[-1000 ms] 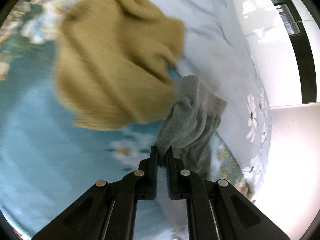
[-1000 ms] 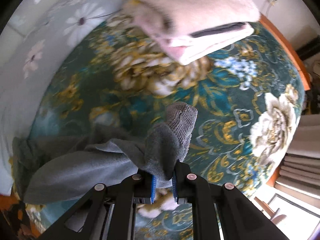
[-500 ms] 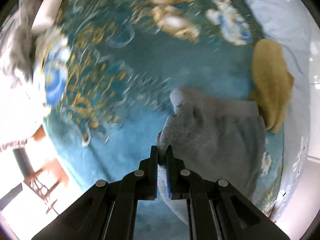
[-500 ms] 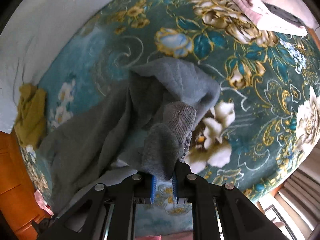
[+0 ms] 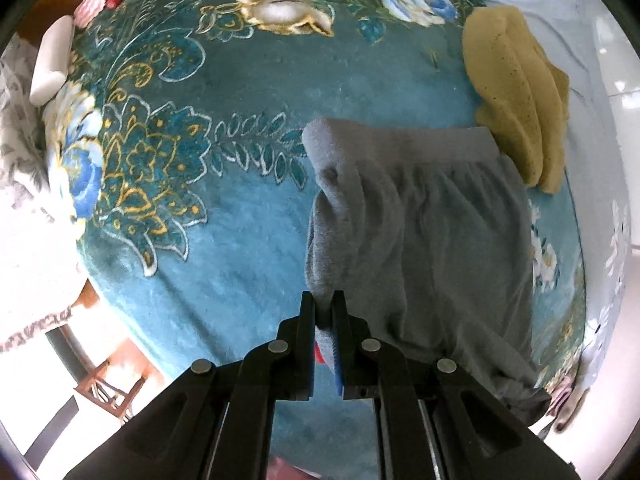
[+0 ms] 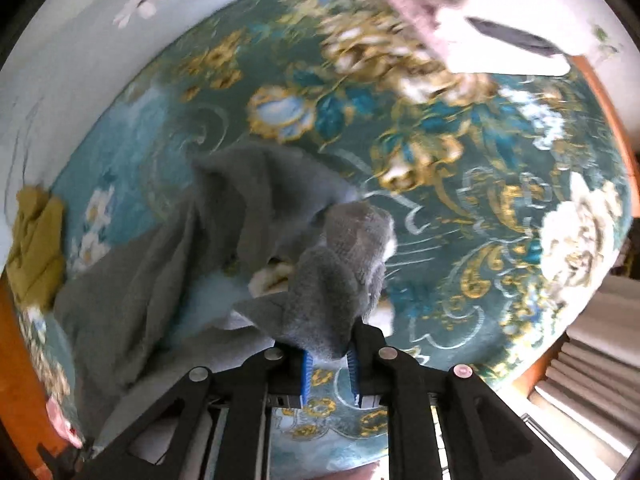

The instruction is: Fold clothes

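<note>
We've got the grey trousers [image 5: 432,220] spread on the teal floral blanket [image 5: 224,240], waistband lying flat at the far end beside the mustard garment [image 5: 516,104], which touches its corner. Left gripper [image 5: 324,312] is clamped on the garment's near edge. Right gripper [image 6: 329,354] has a bunched grey cuff between its blue pads, and its jaws have just been opening — cloth is between them, but we can't tell whether the pads press on it.

Step in hand, as we read it: laying the piece out flat, or bringing one leg over, before the 1st proper fold. Next move prob. calls for both grippers drawing the cloth taut & level, then setting the cuff down square so no ridge is trapped.

Count — 1 grey garment, 1 mustard one, 2 grippers, 1 blanket, plus 1 pinkish folded stack [image 6: 460,20] at the far edge, blurred.
</note>
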`<state>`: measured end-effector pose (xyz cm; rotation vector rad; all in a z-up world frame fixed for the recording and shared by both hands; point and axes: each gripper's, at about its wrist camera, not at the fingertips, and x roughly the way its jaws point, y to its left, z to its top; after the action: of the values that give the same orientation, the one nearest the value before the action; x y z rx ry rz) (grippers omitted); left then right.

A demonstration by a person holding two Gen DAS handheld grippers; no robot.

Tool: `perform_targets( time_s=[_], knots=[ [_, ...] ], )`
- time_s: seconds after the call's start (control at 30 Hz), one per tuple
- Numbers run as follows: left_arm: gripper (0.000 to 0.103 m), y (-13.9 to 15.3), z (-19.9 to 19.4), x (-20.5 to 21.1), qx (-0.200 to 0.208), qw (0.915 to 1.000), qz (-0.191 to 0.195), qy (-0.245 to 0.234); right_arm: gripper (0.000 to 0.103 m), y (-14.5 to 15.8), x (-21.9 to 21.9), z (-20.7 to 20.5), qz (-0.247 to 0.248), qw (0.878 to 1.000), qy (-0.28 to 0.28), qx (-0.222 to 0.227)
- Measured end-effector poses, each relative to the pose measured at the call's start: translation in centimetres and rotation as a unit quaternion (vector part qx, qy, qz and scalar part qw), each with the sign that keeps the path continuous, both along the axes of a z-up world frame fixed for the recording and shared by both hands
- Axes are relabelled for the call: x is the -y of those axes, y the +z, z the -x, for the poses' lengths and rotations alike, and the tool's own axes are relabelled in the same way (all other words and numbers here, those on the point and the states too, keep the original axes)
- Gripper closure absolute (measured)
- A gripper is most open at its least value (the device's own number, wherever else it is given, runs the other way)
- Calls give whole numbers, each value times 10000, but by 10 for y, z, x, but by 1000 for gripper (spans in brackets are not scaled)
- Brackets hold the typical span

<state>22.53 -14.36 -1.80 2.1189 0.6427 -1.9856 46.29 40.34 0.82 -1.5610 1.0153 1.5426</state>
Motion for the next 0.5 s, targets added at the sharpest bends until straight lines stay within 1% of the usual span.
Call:
perform_targets(
  time_s=[0.03, 0.07, 0.1, 0.13, 0.2, 0.23, 0.27, 0.3, 0.33, 0.37, 0.43, 0.47, 0.5],
  knots=[
    [96, 1, -2, 1, 23, 10000, -18, -27, 86, -4, -1, -2, 79, 9999, -24, -90],
    [96, 3, -3, 0, 27, 10000, -23, 57, 86, -4, -3, -7, 112, 9996, -121, -230],
    [96, 5, -4, -1, 22, 9999, 4, 100, 81, -4, -6, -12, 145, 9990, -217, -370],
    [96, 6, -4, -3, 20, 9999, 48, 105, 79, -4, -8, -17, 166, 9980, -316, -519],
    [96, 10, -3, -12, 46, 9998, 181, 72, 69, 2, -15, -28, 114, 9946, -536, -887],
    [96, 11, -4, -14, 50, 9997, 224, 77, 65, 7, -23, -35, 33, 9919, -642, -1095],
    [95, 12, -4, -15, 46, 9996, 254, 100, 57, 12, -32, -41, -105, 9901, -736, -1189],
    [95, 13, -5, -17, 43, 9995, 284, 128, 55, 16, -38, -44, -234, 9896, -784, -1185],
    [95, 13, -4, -19, 44, 9994, 306, 153, 55, 19, -43, -46, -350, 9889, -823, -1184],
    [95, 14, -3, -18, 41, 9993, 324, 157, 55, 21, -49, -42, -400, 9887, -809, -1198],
    [95, 17, -2, -22, 11, 9991, 400, 116, 55, 20, -59, -24, -335, 9896, -610, -1261],
    [95, 18, -2, -26, -16, 9990, 447, 72, 55, 19, -63, -14, -307, 9902, -476, -1277],
    [95, 18, -2, -28, -42, 9988, 494, 20, 55, 17, -61, 1, -293, 9916, -226, -1242]
  ],
)
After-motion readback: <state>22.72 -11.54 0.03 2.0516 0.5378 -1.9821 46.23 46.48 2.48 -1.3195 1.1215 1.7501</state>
